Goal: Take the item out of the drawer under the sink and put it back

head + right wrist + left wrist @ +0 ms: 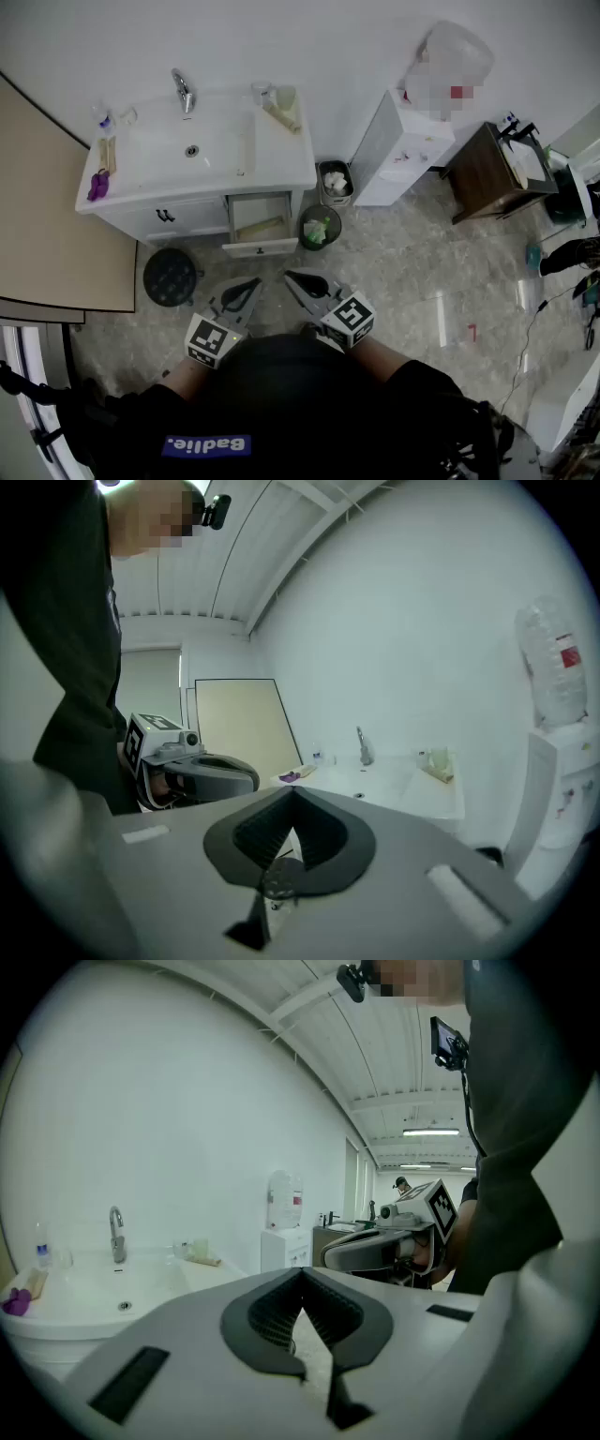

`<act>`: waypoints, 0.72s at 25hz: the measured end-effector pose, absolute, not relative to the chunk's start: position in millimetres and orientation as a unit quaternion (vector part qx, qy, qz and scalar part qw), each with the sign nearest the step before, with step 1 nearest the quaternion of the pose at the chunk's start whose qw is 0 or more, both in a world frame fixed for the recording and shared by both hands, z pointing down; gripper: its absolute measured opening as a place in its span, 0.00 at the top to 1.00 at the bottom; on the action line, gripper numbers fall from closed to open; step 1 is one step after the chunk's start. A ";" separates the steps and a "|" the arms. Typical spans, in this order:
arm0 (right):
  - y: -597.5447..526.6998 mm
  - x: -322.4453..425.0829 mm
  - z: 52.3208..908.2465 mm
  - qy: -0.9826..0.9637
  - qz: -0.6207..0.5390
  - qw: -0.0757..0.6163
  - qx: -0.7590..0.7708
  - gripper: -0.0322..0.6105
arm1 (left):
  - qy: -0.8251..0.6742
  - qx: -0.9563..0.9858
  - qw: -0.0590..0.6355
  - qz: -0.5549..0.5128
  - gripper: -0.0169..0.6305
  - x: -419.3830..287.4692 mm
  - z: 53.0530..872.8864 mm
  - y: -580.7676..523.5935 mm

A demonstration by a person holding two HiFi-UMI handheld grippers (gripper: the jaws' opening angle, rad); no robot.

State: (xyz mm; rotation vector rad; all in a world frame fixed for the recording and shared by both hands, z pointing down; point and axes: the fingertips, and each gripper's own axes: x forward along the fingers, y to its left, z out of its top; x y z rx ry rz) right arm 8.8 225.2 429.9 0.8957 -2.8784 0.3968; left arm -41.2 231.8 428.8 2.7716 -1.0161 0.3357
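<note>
The left tongs (253, 283) and the right tongs (291, 277) are both closed with nothing in them. They are held side by side, a little apart, with their tips angled toward each other. Just ahead of them the drawer (261, 247) under the sink (150, 150) stands pulled open. A pale flat item (262, 228) lies inside it, clear of both tongs. A round bin (320, 228) sits ahead of the right tongs, beside the drawer. A round black stool (170, 276) stands left of the left tongs.
</note>
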 end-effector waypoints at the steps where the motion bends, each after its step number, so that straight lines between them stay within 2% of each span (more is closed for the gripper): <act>1: 225.4 8.3 429.9 -0.945 0.130 0.050 0.294 0.95 | -0.340 0.930 0.085 0.113 0.96 -40.6 428.8 231.5; 18: 227.9 16.4 433.4 -0.954 0.133 0.043 0.265 0.95 | -0.359 0.921 0.088 0.124 0.96 -25.6 434.2 232.5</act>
